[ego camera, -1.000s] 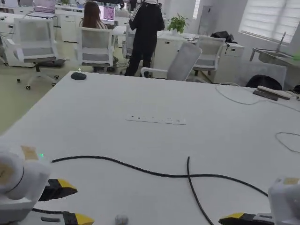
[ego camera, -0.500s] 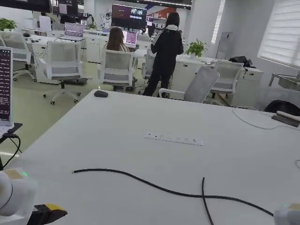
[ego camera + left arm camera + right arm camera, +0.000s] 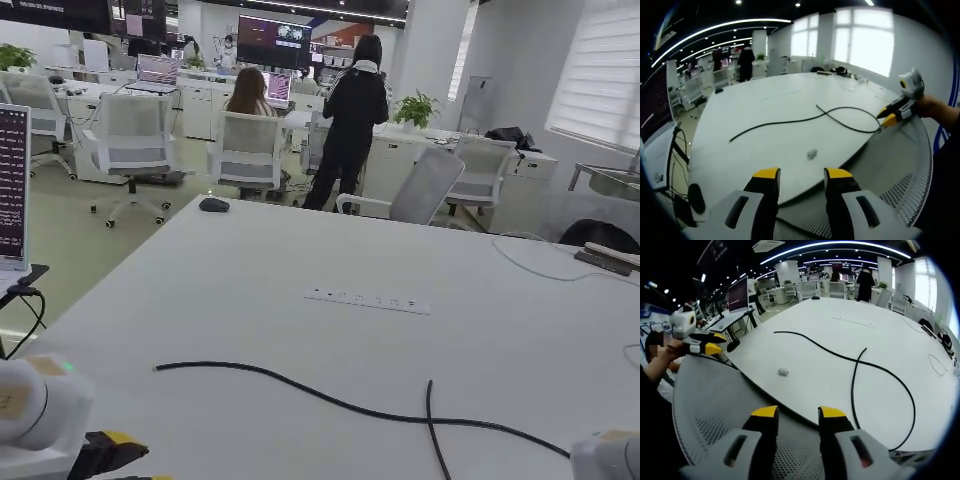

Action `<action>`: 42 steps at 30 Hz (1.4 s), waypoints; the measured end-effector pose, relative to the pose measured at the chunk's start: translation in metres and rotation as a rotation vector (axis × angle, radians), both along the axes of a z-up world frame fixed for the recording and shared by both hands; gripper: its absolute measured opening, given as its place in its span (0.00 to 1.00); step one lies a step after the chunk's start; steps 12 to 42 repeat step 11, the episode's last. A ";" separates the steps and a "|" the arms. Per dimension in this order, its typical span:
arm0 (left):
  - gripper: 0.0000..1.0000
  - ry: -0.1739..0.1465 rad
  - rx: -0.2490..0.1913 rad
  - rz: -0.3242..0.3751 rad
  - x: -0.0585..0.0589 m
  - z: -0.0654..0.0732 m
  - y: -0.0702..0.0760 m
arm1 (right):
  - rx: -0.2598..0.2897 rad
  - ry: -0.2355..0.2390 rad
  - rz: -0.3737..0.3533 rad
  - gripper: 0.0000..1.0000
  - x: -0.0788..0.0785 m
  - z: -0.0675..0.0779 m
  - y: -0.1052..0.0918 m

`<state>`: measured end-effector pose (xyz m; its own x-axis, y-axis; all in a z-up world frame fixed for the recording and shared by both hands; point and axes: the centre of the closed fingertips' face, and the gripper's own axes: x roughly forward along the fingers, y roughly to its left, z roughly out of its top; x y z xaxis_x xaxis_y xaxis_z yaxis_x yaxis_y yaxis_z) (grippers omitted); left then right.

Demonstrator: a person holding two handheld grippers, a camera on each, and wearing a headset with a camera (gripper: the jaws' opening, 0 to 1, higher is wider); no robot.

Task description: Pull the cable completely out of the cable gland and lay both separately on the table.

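A long black cable (image 3: 340, 405) lies in a loose crossing curve on the white table (image 3: 300, 250). It also runs across the left gripper view (image 3: 785, 121) and the right gripper view (image 3: 840, 357). A small grey cable gland (image 3: 811, 153) sits alone near the table's front edge, apart from the cable (image 3: 783, 372). My left gripper (image 3: 802, 175) is open and empty, off the table's edge, and shows at the head view's bottom left (image 3: 115, 450). My right gripper (image 3: 798, 412) is also open and empty, back from the table over a chair back.
A white power strip (image 3: 367, 300) lies mid-table, a dark mouse (image 3: 213, 204) at the far left corner, thin white cables (image 3: 540, 265) at the right. A grey mesh chair back (image 3: 715, 405) sits under the grippers. Office chairs and two people are beyond the table.
The head camera has tilted up, so the table and both grippers sit lower in the picture. The cable lies as before.
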<state>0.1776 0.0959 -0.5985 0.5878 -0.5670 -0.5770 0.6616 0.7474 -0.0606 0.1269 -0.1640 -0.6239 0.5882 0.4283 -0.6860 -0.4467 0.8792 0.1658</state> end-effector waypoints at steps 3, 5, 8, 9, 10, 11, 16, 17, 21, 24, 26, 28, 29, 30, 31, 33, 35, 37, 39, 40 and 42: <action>0.36 0.001 -0.003 -0.002 -0.001 0.000 -0.001 | -0.003 0.002 -0.002 0.33 0.000 -0.001 0.001; 0.36 0.003 -0.006 -0.001 0.000 -0.001 0.000 | -0.009 0.007 0.005 0.34 0.001 -0.004 0.003; 0.36 0.002 -0.005 0.003 0.000 0.000 0.000 | -0.003 0.012 -0.002 0.34 0.001 -0.006 0.004; 0.36 0.001 -0.004 0.004 0.000 0.000 0.000 | -0.004 0.011 -0.001 0.34 0.001 -0.006 0.005; 0.36 0.000 -0.005 0.005 0.000 0.000 0.001 | -0.005 0.015 -0.001 0.33 0.001 -0.006 0.005; 0.36 0.001 -0.007 0.007 0.000 0.000 0.002 | -0.002 0.015 -0.002 0.33 0.001 -0.006 0.004; 0.36 0.001 -0.007 0.007 0.000 0.000 0.002 | -0.002 0.015 -0.002 0.33 0.001 -0.006 0.004; 0.36 0.001 -0.007 0.007 0.000 0.000 0.002 | -0.002 0.015 -0.002 0.33 0.001 -0.006 0.004; 0.36 0.001 -0.007 0.007 0.000 0.000 0.002 | -0.002 0.015 -0.002 0.33 0.001 -0.006 0.004; 0.36 0.001 -0.007 0.007 0.000 0.000 0.002 | -0.002 0.015 -0.002 0.33 0.001 -0.006 0.004; 0.36 0.001 -0.007 0.007 0.000 0.000 0.002 | -0.002 0.015 -0.002 0.33 0.001 -0.006 0.004; 0.36 0.001 -0.007 0.007 0.000 0.000 0.002 | -0.002 0.015 -0.002 0.33 0.001 -0.006 0.004; 0.36 0.001 -0.007 0.007 0.000 0.000 0.002 | -0.002 0.015 -0.002 0.33 0.001 -0.006 0.004; 0.36 0.001 -0.007 0.007 0.000 0.000 0.002 | -0.002 0.015 -0.002 0.33 0.001 -0.006 0.004; 0.36 0.001 -0.007 0.007 0.000 0.000 0.002 | -0.002 0.015 -0.002 0.33 0.001 -0.006 0.004; 0.36 0.001 -0.007 0.007 0.000 0.000 0.002 | -0.002 0.015 -0.002 0.33 0.001 -0.006 0.004; 0.36 0.001 -0.007 0.007 0.000 0.000 0.002 | -0.002 0.015 -0.002 0.33 0.001 -0.006 0.004; 0.36 0.001 -0.007 0.007 0.000 0.000 0.002 | -0.002 0.015 -0.002 0.33 0.001 -0.006 0.004; 0.36 0.001 -0.007 0.007 0.000 0.000 0.002 | -0.002 0.015 -0.002 0.33 0.001 -0.006 0.004; 0.36 0.001 -0.007 0.007 0.000 0.000 0.002 | -0.002 0.015 -0.002 0.33 0.001 -0.006 0.004; 0.36 0.001 -0.007 0.007 0.000 0.000 0.002 | -0.002 0.015 -0.002 0.33 0.001 -0.006 0.004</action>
